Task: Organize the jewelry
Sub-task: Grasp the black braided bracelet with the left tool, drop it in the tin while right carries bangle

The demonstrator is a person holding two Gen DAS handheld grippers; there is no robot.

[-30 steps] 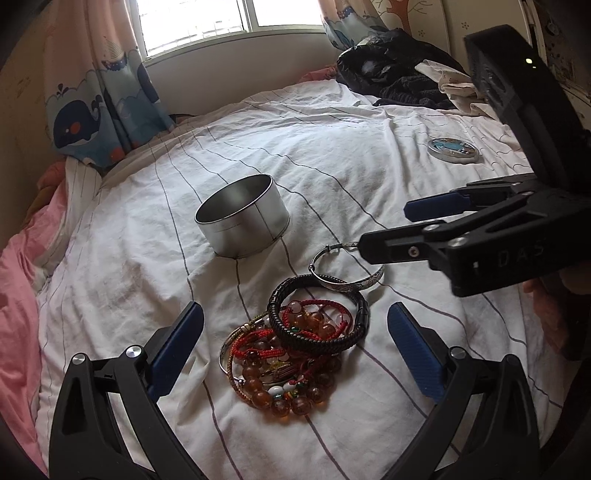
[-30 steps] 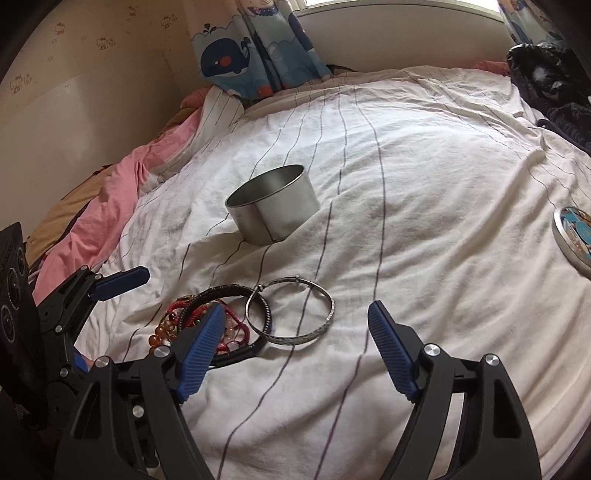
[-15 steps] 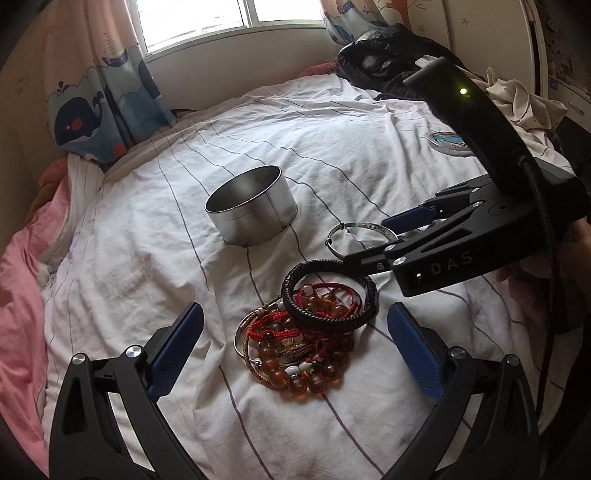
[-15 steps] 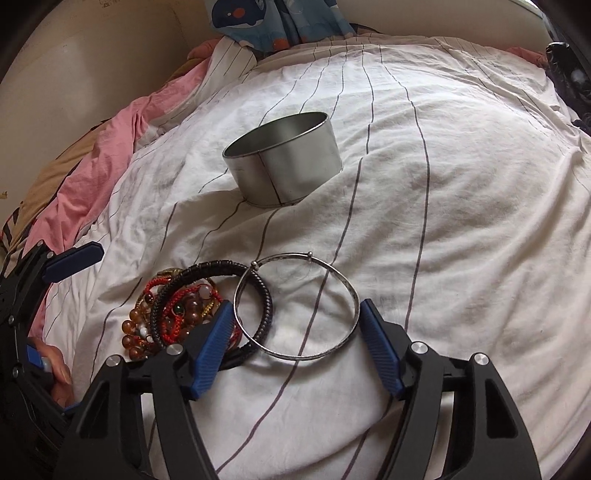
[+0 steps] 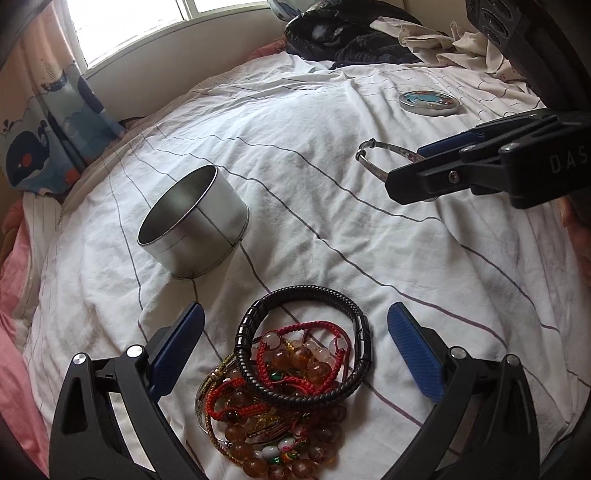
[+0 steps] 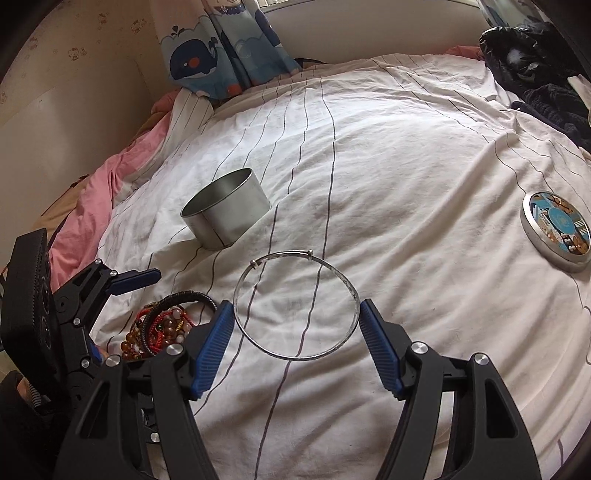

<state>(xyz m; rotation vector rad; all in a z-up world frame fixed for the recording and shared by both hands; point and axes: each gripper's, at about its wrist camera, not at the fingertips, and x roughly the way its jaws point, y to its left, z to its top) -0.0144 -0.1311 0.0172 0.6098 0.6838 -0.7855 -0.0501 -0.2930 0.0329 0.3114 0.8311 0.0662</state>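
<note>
My right gripper (image 6: 296, 321) is shut on a thin silver bangle (image 6: 347, 284), one pad on each side of the ring, and holds it above the white bedsheet; the bangle also shows in the left wrist view (image 5: 373, 162), raised at the right. An open round silver tin (image 5: 194, 225) stands on the sheet; it shows in the right wrist view (image 6: 227, 212) too. My left gripper (image 5: 293, 349) is open and empty over a pile of bracelets (image 5: 291, 391): a black braided one, red cords and amber beads. The pile also shows at the left (image 6: 162, 325).
The tin's lid (image 6: 556, 230) with a blue picture lies on the sheet at the right, also visible from the left wrist (image 5: 430, 102). Dark clothes (image 5: 354, 33) are heaped at the far edge. A pink blanket (image 6: 99, 195) and whale curtain (image 6: 225, 40) sit at the left.
My right gripper has closed on the silver bangle and lifted it off the sheet, away from the bracelet pile. My left gripper has moved closer over the pile.
</note>
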